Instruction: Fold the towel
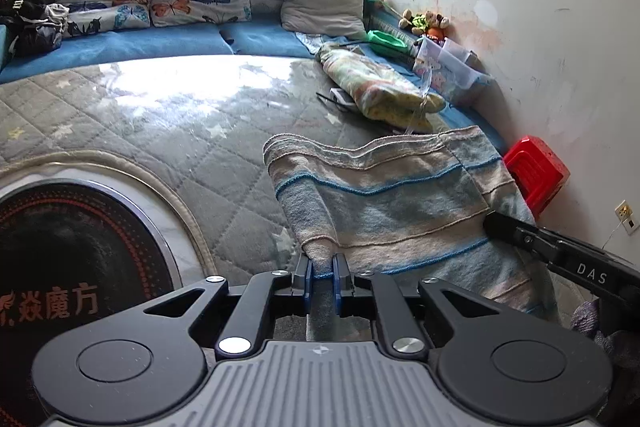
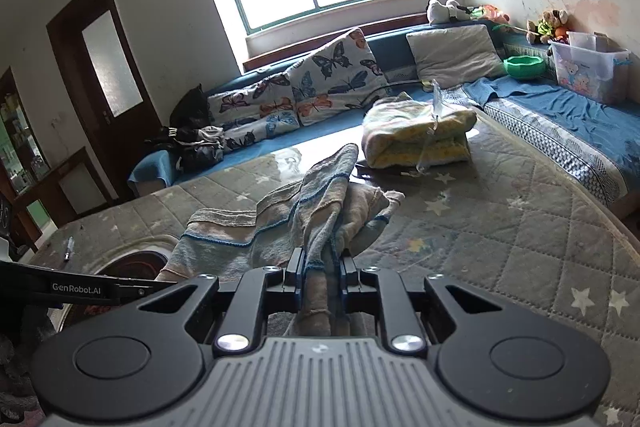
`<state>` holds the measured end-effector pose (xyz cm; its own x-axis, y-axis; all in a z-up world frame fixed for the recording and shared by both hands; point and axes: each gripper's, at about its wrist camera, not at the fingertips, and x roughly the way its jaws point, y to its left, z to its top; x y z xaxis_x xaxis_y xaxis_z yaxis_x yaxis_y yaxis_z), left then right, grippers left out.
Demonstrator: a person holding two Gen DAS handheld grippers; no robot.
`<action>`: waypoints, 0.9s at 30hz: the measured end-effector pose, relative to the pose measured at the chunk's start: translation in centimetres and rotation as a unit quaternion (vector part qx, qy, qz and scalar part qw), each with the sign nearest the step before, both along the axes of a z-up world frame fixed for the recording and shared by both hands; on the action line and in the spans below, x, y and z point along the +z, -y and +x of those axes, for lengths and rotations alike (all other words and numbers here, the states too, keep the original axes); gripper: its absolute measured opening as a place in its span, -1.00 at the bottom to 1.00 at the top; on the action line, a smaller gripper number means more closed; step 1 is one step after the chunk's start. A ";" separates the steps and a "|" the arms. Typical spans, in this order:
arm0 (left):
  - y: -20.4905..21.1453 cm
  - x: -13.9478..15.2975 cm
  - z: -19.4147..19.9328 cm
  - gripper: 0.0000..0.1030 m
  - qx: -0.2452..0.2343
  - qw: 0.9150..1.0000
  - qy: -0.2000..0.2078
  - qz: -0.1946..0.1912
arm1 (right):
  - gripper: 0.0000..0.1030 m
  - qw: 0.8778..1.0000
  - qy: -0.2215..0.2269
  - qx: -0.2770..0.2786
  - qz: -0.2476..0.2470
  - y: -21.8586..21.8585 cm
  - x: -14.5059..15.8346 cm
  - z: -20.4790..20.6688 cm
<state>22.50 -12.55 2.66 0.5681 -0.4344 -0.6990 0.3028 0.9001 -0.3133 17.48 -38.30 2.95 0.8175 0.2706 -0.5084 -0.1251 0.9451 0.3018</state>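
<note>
The striped towel (image 1: 384,195) is mid-fold, lifted partly off the quilted tabletop (image 1: 160,147), between the round stove inset and the edge nearest the wall. The left claw (image 1: 322,273) pinches one near corner, the right claw (image 2: 323,263) pinches a bunched edge. No neat fold lies flat yet; laying over and smoothing seem left.

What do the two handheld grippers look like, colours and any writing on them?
Both are matte black linkages on a ribbed grey base with silver pivot bolts. The left gripper has blue finger pads. The right gripper looks alike; seen from the left wrist view, its side reads DAS.
</note>
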 end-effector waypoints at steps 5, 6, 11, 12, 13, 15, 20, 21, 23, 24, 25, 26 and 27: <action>0.3 -1.1 0.3 -0.78 -0.001 1.000 -0.012 0.006 | -0.70 1.000 -0.020 -0.005 -0.006 0.2 -1.4 0.7; 0.3 -1.3 0.3 -0.77 -0.001 1.000 -0.014 0.007 | -0.69 1.000 -0.024 -0.006 -0.007 0.2 -1.6 0.8; 0.0 -1.9 0.4 -0.67 0.004 1.000 -0.021 0.005 | -0.54 0.999 -0.038 -0.014 -0.013 0.3 -2.5 1.1; -0.1 -2.0 0.4 -0.66 0.005 1.000 -0.021 0.005 | -0.51 0.999 -0.040 -0.016 -0.016 0.4 -2.6 1.1; -0.2 -2.0 0.4 -0.66 0.005 1.000 -0.021 0.004 | -0.51 0.999 -0.041 -0.017 -0.018 0.4 -2.7 1.1; -0.3 -2.0 0.2 -0.64 0.005 1.000 -0.018 0.005 | -0.50 0.999 -0.041 -0.018 -0.020 0.5 -2.7 0.9; -0.4 -1.8 -0.5 -0.39 0.008 1.000 -0.008 0.019 | -0.39 0.999 -0.032 -0.020 -0.028 0.5 -2.2 0.1; -0.5 -1.7 -0.7 -0.34 0.010 1.000 -0.005 0.023 | -0.36 0.999 -0.031 -0.019 -0.031 0.5 -2.1 0.0; -0.6 -1.6 -1.2 -0.33 0.007 1.000 -0.001 0.026 | -0.28 0.999 -0.022 -0.014 -0.043 0.0 -1.6 -0.8; -0.7 -1.6 -1.5 -0.30 0.005 1.000 0.001 0.026 | -0.28 0.999 -0.018 -0.011 -0.049 -0.2 -1.4 -1.2; -0.8 -1.5 -1.9 -0.24 0.003 1.000 0.004 0.027 | -0.28 0.998 -0.014 -0.008 -0.054 -0.4 -1.2 -1.5; -0.8 -1.5 -2.4 -0.21 -0.001 1.000 0.008 0.029 | -0.28 0.998 -0.010 -0.006 -0.058 -0.6 -1.0 -1.8; -0.9 -1.4 -2.8 -0.18 -0.004 0.999 0.012 0.031 | -0.28 0.998 -0.003 0.000 -0.063 -0.9 -0.8 -2.5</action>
